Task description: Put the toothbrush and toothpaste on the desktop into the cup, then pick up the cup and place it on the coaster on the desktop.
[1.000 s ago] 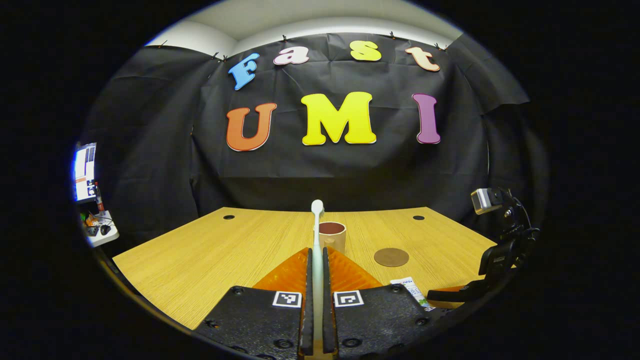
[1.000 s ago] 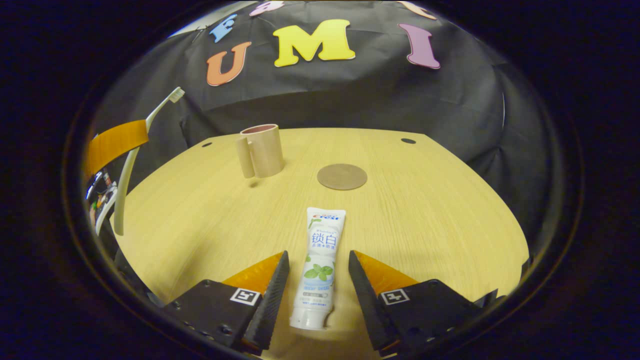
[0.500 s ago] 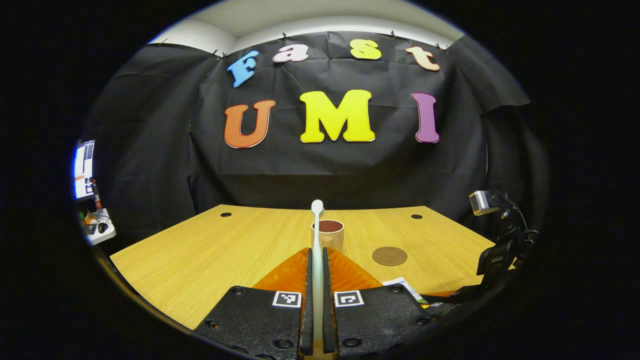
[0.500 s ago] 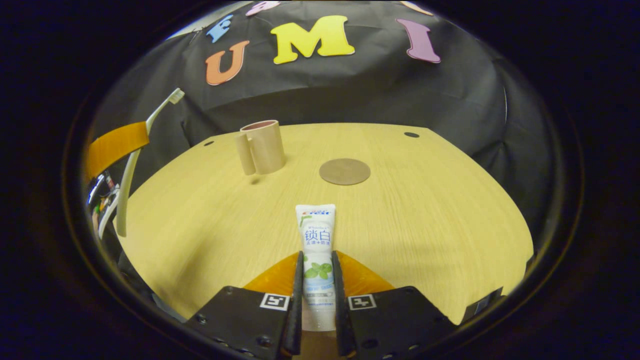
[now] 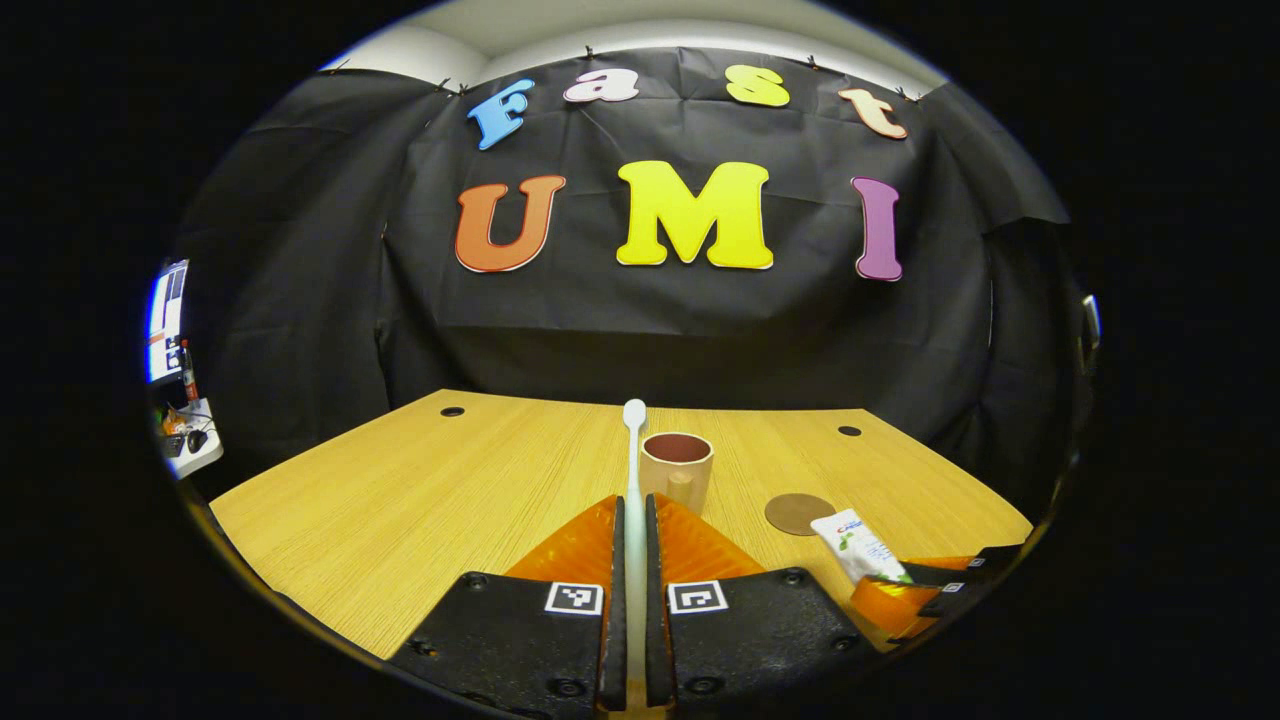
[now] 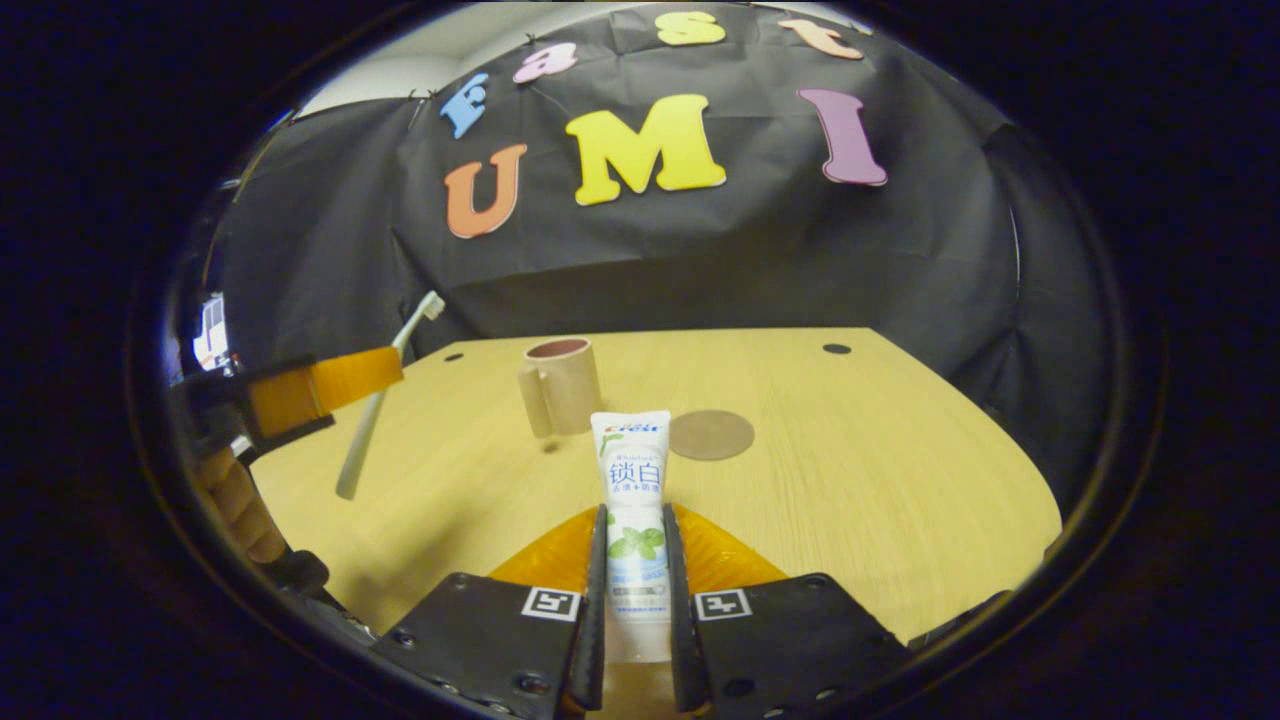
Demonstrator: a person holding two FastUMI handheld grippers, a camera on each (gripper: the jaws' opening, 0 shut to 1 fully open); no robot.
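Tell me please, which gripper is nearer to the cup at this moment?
Probably the left, though it is close. The left gripper holds the toothbrush, its head beside the cup. The right gripper holds the toothpaste farther back, short of the cup.

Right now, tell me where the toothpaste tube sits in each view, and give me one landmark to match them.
Left gripper view: the toothpaste tube is at lower right, clamped in the right gripper, right of the coaster.
Right gripper view: the tube is bottom centre, upright between that gripper's fingers.
Shared landmark: the cup, standing left of the coaster.
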